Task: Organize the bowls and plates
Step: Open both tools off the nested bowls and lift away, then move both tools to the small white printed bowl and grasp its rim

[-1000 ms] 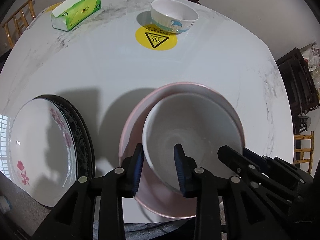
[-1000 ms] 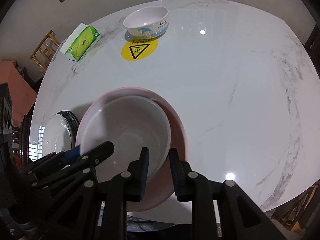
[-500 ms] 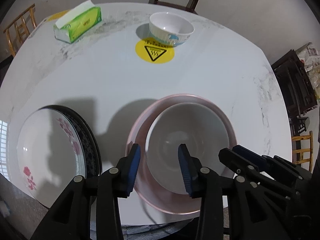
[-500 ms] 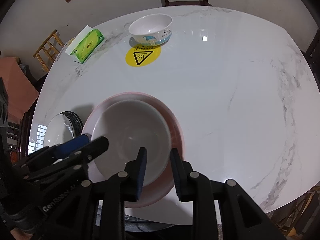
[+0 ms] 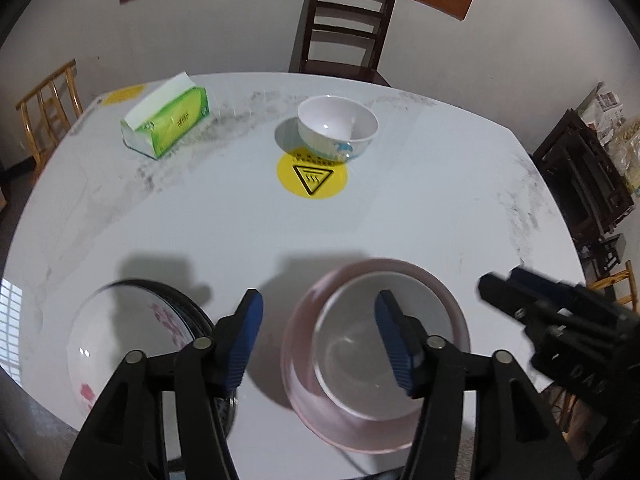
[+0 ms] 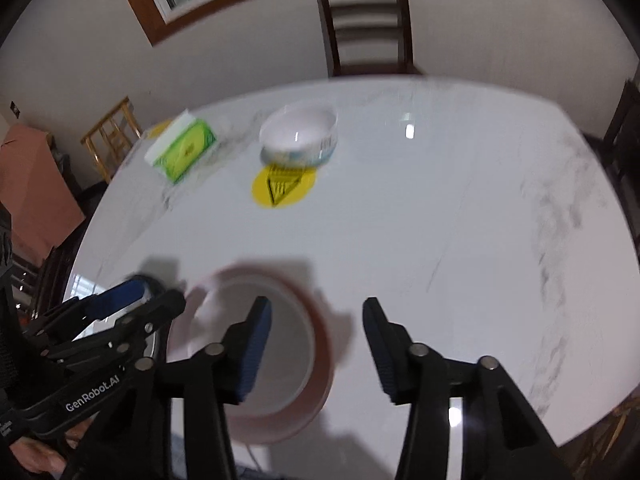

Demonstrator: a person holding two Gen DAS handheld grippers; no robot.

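pink plate [image 5: 304, 384] blurred, floral plate [image 5: 116, 344] partly behind left tool [image 5: 318, 338]

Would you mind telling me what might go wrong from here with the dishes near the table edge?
1. The pink bowl, with the white bowl nested inside, sits close to the near edge of the table; a nudge could tip it off.
2. The left tool and right tool, jaws opening and empty, hang just above; a fingertip might clip a rim.

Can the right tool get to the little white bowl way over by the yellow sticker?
Probably yes. Bare table lies between the right tool, its jaws opening and empty, and the little white bowl.
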